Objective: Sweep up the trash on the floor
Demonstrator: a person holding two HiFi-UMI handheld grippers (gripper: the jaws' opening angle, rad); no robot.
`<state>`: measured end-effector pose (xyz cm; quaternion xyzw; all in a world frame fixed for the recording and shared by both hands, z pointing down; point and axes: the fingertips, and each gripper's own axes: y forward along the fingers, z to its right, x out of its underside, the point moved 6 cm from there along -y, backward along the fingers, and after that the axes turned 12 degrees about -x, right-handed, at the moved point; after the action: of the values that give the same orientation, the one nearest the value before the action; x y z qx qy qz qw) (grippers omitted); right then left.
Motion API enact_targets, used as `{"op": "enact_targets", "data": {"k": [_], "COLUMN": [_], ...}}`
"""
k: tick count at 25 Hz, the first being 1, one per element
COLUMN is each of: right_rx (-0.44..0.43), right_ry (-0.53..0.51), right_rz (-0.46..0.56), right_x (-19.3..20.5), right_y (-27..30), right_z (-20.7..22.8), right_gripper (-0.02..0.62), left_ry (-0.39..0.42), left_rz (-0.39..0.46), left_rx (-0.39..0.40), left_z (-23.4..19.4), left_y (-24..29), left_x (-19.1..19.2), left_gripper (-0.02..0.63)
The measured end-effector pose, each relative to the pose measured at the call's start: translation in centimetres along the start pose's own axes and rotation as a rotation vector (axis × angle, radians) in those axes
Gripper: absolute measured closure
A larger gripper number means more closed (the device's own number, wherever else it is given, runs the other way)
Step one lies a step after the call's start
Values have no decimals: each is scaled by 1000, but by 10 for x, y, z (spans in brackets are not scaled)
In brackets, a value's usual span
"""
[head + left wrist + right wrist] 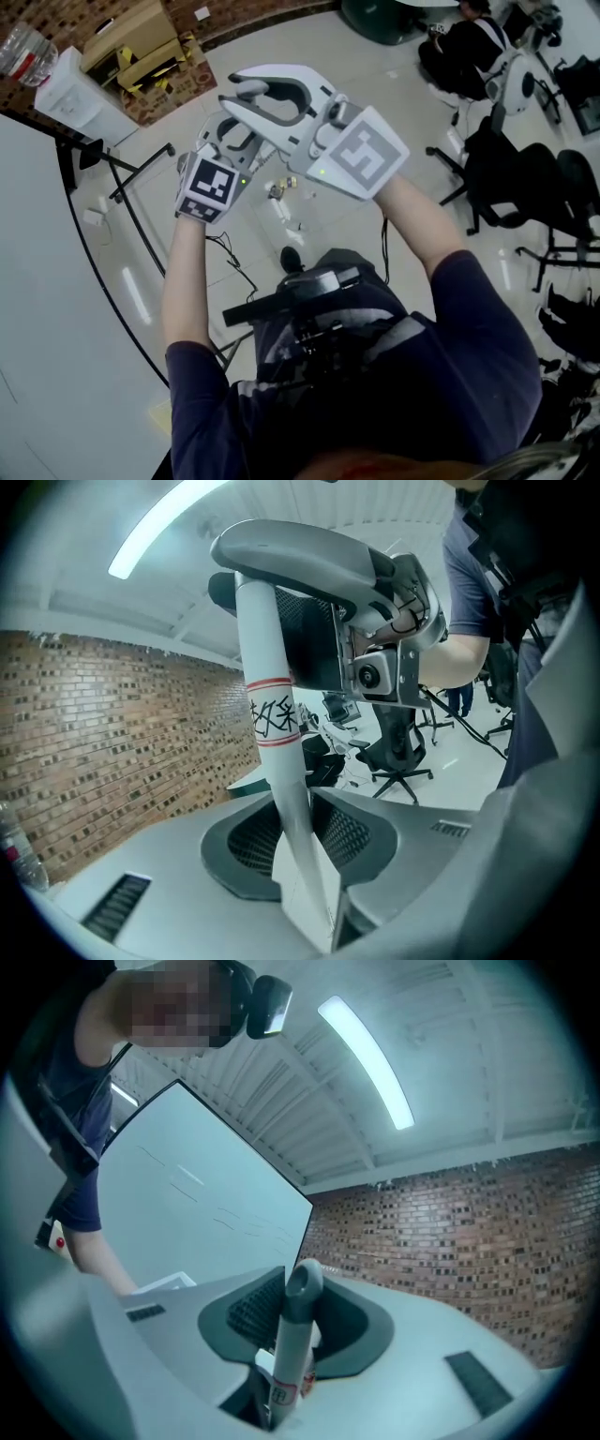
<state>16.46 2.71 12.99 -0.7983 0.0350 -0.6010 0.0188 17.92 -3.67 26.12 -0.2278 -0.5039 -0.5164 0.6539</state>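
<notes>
My left claw (pixel 302 841) and right claw (pixel 292 1340) both clamp the white handle (pixel 270 649) mid-frame. It's likely light, stiff and slippery, so I'd grip wide apart.

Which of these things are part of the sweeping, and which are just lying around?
In the job: pole, gripped by the left gripper and right gripper; trash on the floor.
Lying about: chairs, boxes, bottle, whiteboard.

Office: swivel chairs (pixel 511 183), whiteboard (pixel 47 281)
</notes>
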Motion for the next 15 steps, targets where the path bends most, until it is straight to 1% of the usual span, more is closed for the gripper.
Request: {"op": "enact_targets", "data": {"k": [5,9,15], "right_rx": [-62,-92,-91], "right_ry": [12,22,16], "right_rz": [39,49,91], "right_x": [-7,-6,-12], "right_y": [-15,-33,-83], "right_z": [-17,-29,-52], "right_gripper": [485,485,485], "left_ry": [8,-15,-35], "left_rz": [-54,-97,-125], "left_rx": [-80,-156,-209], "left_z": [18,39,95], "left_y": [-16,-23,-32], "left_x": [-7,-9,-26], "left_gripper": [517,517,515]}}
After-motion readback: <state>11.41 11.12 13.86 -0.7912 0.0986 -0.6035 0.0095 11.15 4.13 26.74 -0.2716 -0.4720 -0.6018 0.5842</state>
